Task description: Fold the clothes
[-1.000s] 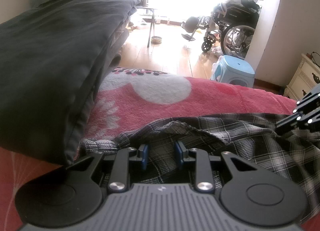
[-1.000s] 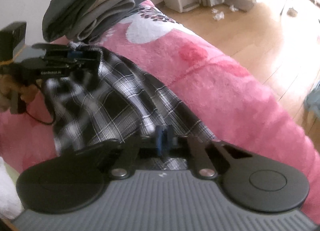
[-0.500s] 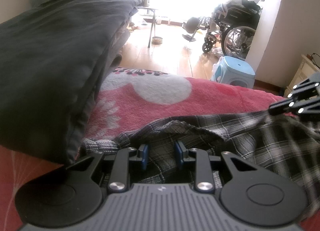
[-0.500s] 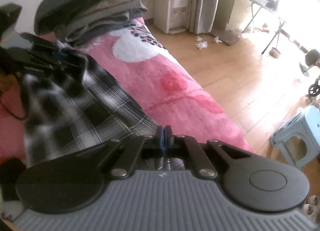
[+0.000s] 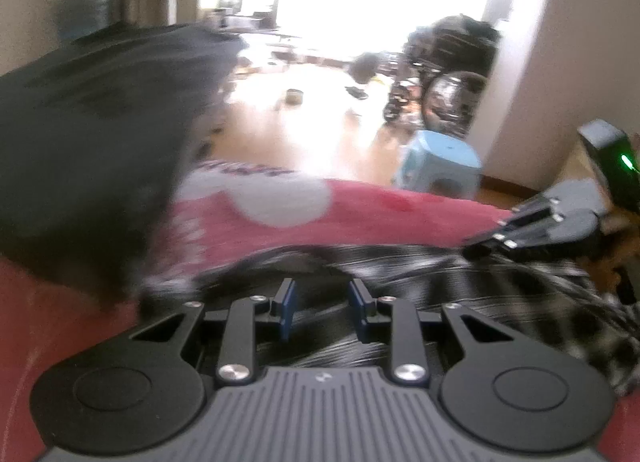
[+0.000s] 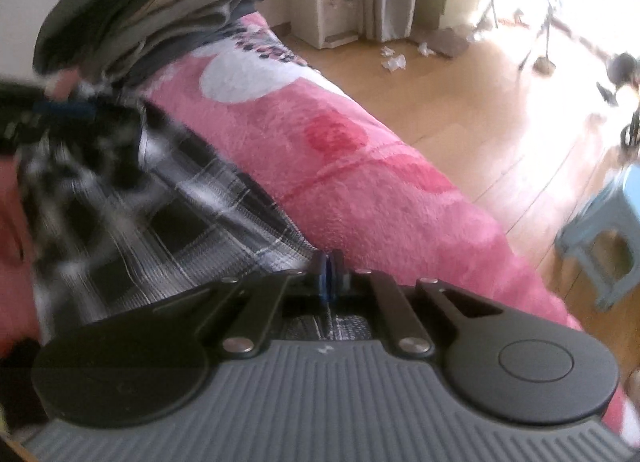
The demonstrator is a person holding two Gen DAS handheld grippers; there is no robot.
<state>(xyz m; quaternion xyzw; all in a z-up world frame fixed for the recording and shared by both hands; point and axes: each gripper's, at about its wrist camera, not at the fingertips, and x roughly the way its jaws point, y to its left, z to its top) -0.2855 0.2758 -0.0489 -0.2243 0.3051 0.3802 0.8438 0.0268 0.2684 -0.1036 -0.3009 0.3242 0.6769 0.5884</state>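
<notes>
Left wrist view, heavy motion blur: dark folded stack (image 5: 92, 150) fills the left side, sitting on the pink blanket (image 5: 360, 214). Left gripper (image 5: 322, 312) has its jaws spread, blue pads apart with a clear gap; the plaid shirt (image 5: 400, 266) lies under and in front of them, nothing pinched as far as visible. Blue stool (image 5: 440, 166) on the wood floor beyond the bed, wheelchair (image 5: 444, 82) behind it, both smeared. Far right, the right gripper (image 5: 480, 244) comes in from the edge with its tip on the shirt's raised edge. Right wrist view: same folded stack (image 6: 140, 10) top left, left gripper (image 6: 80, 108) blurred at the left edge over the far end of the shirt. Shirt (image 6: 168, 222) runs diagonally across the blanket (image 6: 360, 190) toward the camera. Right gripper (image 6: 329, 274) jaws pressed together, pinching the near edge of the shirt. Stool (image 6: 608, 238) at right on the floor.
</notes>
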